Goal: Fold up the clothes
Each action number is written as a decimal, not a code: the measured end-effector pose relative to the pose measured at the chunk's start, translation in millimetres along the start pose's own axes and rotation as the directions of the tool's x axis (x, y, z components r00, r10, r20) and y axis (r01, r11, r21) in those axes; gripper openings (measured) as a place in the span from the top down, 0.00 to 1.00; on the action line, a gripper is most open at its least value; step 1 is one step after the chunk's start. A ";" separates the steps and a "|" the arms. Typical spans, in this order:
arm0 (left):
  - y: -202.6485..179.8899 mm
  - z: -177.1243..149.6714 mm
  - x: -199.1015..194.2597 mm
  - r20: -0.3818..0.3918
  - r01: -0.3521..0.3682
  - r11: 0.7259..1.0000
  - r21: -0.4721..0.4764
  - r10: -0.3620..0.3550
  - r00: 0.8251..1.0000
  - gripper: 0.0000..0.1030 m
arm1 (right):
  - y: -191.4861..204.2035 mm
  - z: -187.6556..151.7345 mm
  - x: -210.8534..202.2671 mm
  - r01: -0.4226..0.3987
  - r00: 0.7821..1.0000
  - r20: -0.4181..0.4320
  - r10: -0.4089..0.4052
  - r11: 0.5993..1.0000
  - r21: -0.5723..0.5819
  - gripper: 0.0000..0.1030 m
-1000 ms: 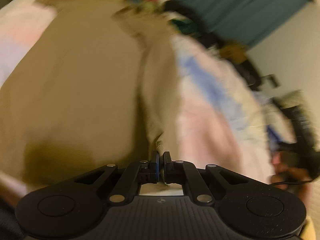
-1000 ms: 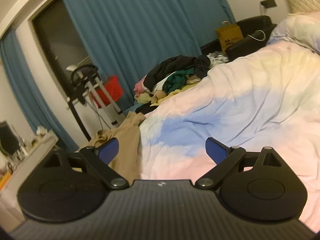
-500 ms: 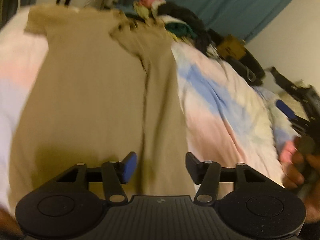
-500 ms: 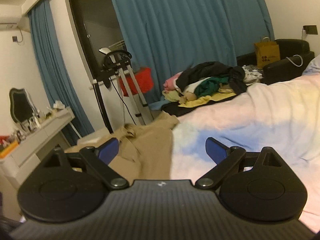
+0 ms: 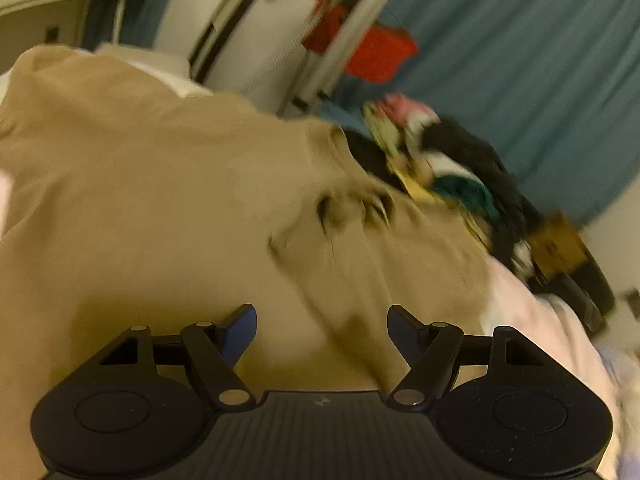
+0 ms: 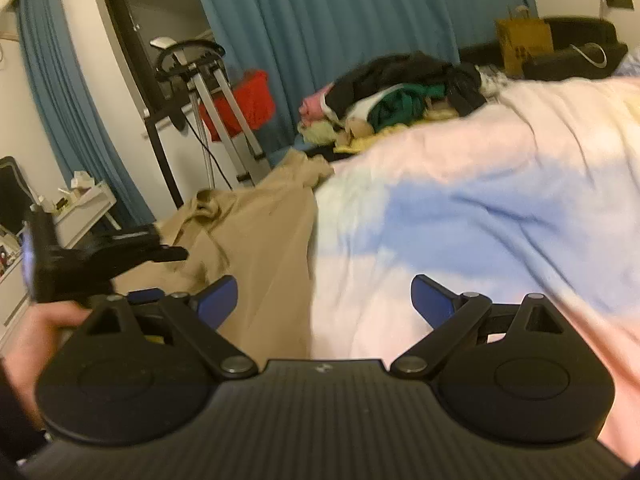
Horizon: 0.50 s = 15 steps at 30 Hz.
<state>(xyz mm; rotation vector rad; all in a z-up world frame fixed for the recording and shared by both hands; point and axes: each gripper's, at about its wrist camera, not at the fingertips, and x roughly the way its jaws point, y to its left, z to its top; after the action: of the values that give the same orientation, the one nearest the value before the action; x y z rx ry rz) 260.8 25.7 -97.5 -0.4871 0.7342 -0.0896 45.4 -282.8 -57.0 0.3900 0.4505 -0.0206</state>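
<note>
Leftmost, right wrist view: white dresser [image 6: 82, 210] with small clutter on top, far left against the wall. Left hand [image 6: 30, 334] at the near left edge, gripping the handle of the left gripper [image 6: 136, 246], seen from the side above the tan cloth; its finger gap cannot be told from this view. Left wrist view settles it: left gripper [image 5: 322, 330] with blue-padded fingers [image 5: 238, 330] spread wide, nothing between them, hovering over the cloth.

Tan garment [image 5: 152, 208], the task's item: spread over the left part of the bed, one side panel folded inward, a crumpled neck or collar area toward the far end, blurred. Same garment [image 6: 264, 240] in the right wrist view lies along the bed's left edge, far end draping toward the floor.

Folding metal stand [image 6: 208, 92] with black top, upright, far left of centre. Red basket [image 6: 240, 104] just behind it, before the blue curtain [image 6: 340, 20].

Right gripper [image 6: 324, 300]: fingers spread wide, empty, over the border between garment and pastel duvet [image 6: 480, 208]. Duvet pink, blue and pale yellow, filling the right half.

Clothes pile [image 6: 400, 92], black, green, pink and yellow items, at the far end of the bed. Brown paper bag [image 6: 524, 46] and black sofa [image 6: 576, 52], far right.
</note>
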 end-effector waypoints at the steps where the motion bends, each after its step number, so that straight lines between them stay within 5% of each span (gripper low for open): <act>1: -2.7 2.4 10.0 0.012 -0.001 1.000 -0.005 0.001 1.000 0.28 | -0.2 -0.8 4.0 -0.005 1.000 0.009 0.005 1.000 -0.004 0.08; 3: -10.1 7.7 25.4 0.048 -0.016 1.000 0.015 0.015 0.999 0.32 | -2.0 -5.8 15.9 -0.019 1.000 -0.006 0.019 1.000 -0.005 0.08; 4: -13.6 10.3 31.5 0.057 -0.025 0.999 0.030 0.024 0.998 0.47 | -3.2 -9.0 23.4 -0.025 0.999 -0.025 0.025 1.000 -0.002 0.08; 5: -17.1 12.9 37.4 0.065 -0.035 0.998 0.046 0.032 0.997 0.79 | -4.4 -12.1 30.9 -0.031 0.999 -0.044 0.031 1.000 0.000 0.08; 6: -19.0 16.9 42.4 0.060 -0.037 0.998 0.057 0.033 0.998 0.96 | -5.1 -14.2 37.0 -0.036 0.998 -0.059 0.036 0.999 0.006 0.08; 13: -13.0 38.4 48.7 0.073 -0.107 0.988 0.111 0.099 0.992 0.95 | -11.9 -19.5 57.3 -0.045 0.995 -0.091 0.049 0.998 0.042 0.08; 15: -9.6 43.1 49.9 0.066 -0.125 0.984 0.124 0.118 0.991 0.86 | -12.7 -19.7 57.5 -0.045 0.995 -0.089 0.048 0.998 0.044 0.08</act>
<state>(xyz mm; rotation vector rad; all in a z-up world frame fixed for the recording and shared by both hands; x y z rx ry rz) 327.3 21.9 -96.6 -0.3208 0.6942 -0.0078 87.6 -283.5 -102.6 0.4435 0.5303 0.0329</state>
